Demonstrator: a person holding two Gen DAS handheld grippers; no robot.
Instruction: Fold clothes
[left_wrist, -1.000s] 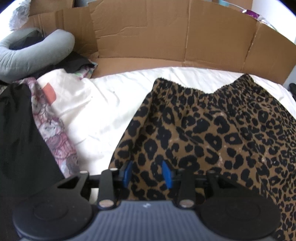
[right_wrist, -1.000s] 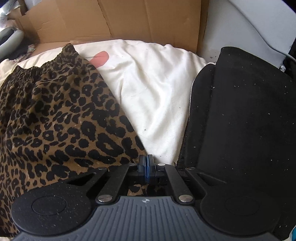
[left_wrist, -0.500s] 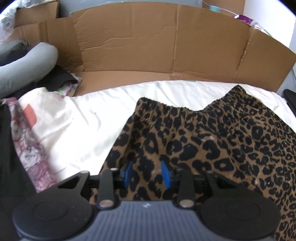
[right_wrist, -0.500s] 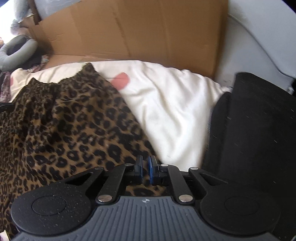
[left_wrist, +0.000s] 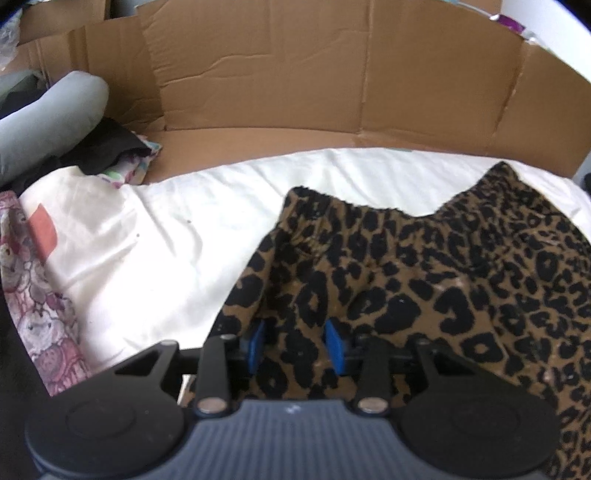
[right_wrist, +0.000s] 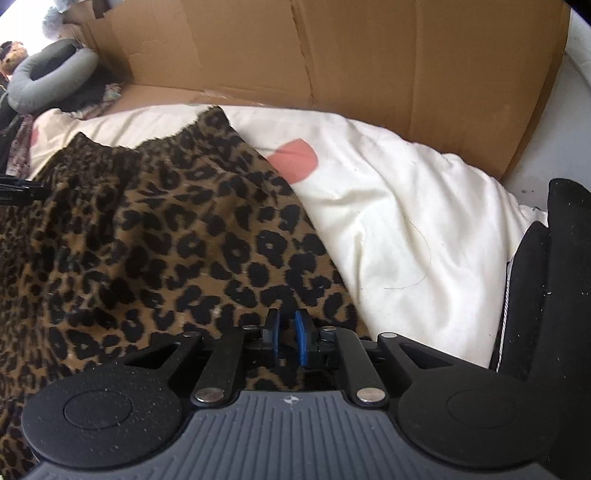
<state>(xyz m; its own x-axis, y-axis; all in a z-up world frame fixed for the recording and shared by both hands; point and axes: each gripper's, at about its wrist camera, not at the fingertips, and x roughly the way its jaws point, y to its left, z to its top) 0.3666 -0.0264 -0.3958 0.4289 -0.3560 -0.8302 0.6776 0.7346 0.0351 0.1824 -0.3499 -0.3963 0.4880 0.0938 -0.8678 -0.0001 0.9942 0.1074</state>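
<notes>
A leopard-print skirt (left_wrist: 424, 288) lies spread on a white bed cover (left_wrist: 184, 240), its gathered waistband towards the cardboard. My left gripper (left_wrist: 294, 347) is at the skirt's near left corner. Cloth is bunched between its blue pads, with folds running up from them, and the jaws are opening. In the right wrist view the skirt (right_wrist: 166, 240) fills the left half. My right gripper (right_wrist: 287, 338) sits over the skirt's near right edge. Its jaws are opening, with a narrow gap between the pads, which do not press on the cloth beneath.
A wall of brown cardboard (left_wrist: 295, 74) stands behind the bed cover. A grey neck pillow (left_wrist: 48, 122) and a heap of dark and floral clothes (left_wrist: 33, 314) lie at the left. A black cloth-covered object (right_wrist: 546, 277) borders the right side.
The right pads were pressed together on the skirt's edge and now stand slightly apart. Both grippers shifted along the skirt. Cloth has bunched higher between the left pads.
</notes>
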